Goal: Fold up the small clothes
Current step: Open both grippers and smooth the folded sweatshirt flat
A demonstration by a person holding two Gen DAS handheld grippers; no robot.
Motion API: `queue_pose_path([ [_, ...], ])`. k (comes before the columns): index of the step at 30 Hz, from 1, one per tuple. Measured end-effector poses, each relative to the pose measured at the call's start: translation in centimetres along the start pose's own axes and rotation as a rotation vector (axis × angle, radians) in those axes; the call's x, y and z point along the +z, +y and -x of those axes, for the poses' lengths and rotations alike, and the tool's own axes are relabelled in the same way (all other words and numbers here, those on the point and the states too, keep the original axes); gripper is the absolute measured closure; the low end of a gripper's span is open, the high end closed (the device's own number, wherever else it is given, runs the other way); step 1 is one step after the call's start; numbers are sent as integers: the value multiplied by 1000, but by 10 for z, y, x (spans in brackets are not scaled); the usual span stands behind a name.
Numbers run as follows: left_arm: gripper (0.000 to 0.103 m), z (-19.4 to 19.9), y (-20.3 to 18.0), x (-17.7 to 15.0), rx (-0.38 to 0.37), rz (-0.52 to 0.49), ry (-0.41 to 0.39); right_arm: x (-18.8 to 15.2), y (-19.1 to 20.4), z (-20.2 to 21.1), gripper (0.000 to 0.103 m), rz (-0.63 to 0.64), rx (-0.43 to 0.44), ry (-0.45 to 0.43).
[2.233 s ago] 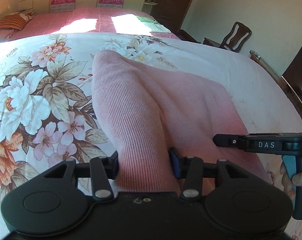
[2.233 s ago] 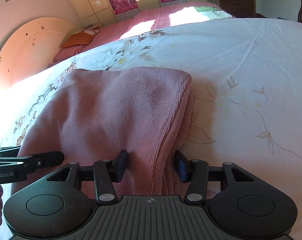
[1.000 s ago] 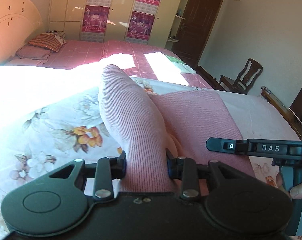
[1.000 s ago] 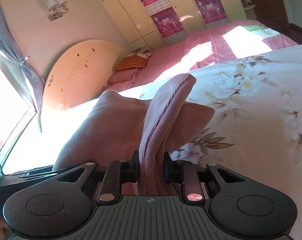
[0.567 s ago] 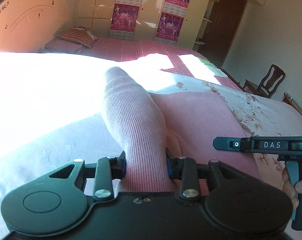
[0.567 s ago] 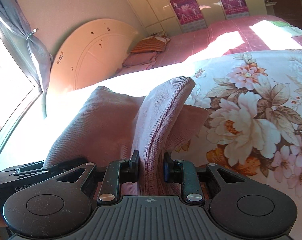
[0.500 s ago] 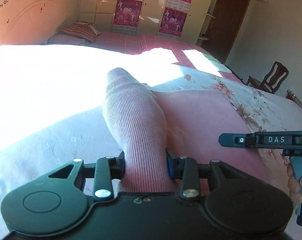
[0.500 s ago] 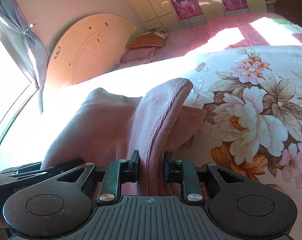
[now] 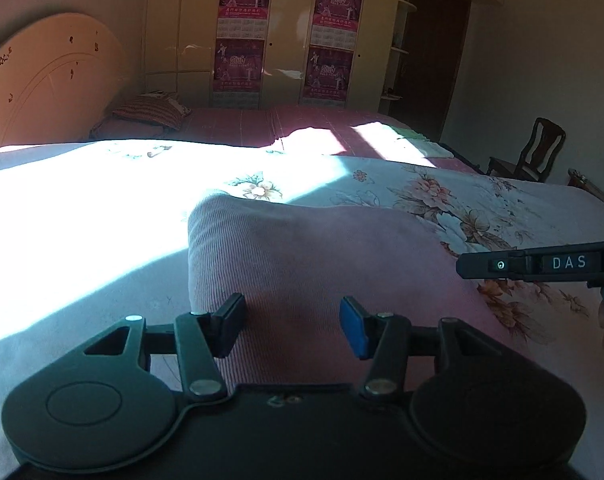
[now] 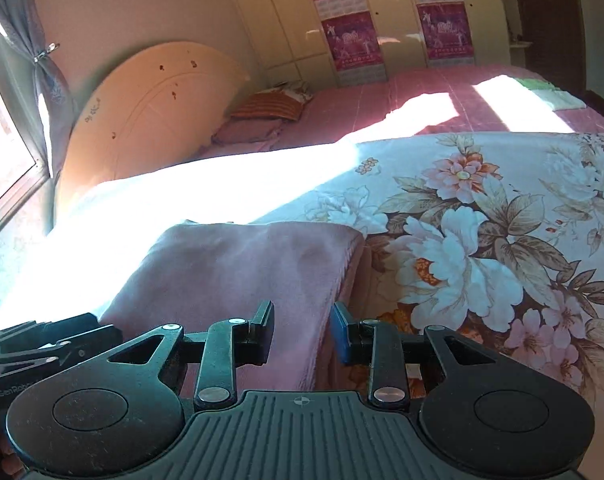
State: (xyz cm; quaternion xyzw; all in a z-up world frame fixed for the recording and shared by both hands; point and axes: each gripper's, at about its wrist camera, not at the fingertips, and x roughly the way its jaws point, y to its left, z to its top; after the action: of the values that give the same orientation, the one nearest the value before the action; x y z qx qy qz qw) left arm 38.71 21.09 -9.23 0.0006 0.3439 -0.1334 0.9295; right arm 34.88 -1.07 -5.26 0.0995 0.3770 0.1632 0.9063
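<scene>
- The left gripper (image 9: 292,326) hung with its jaws released, parted around the near left edge of the folded pink ribbed knit garment (image 9: 322,264), which lay flat on the floral bedspread (image 9: 482,208).
- The right gripper (image 10: 302,334) also stood unclenched at the near right edge — gripping nothing.
- Judged best: withdraw both straight back, low and level, without snagging the knit.

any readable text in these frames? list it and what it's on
"DAS": on the black right gripper, seen from the left wrist view.
"GenRobo...": cut-off print on the black left gripper, seen from the right wrist view.
"2010" (uncertain): on the magenta wall calendars on the cream wardrobe doors; their other print is too small to read.
</scene>
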Motion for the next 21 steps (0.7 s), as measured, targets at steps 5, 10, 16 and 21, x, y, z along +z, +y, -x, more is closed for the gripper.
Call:
queue_pose_path([
  [5, 53, -26, -12, -14, 47, -32, 51, -35, 17, -18, 71, 134, -48, 94],
  [10, 51, -17, -18, -13, 84, -41, 58, -43, 1, -25, 91, 91, -95, 104],
  [16, 49, 12, -24, -16, 97, 9, 67, -47, 20, 9, 91, 85, -73, 60],
  [21, 47, 24, -35, -34, 66, 36, 108, -68, 18, 15, 91, 73, -103, 101],
])
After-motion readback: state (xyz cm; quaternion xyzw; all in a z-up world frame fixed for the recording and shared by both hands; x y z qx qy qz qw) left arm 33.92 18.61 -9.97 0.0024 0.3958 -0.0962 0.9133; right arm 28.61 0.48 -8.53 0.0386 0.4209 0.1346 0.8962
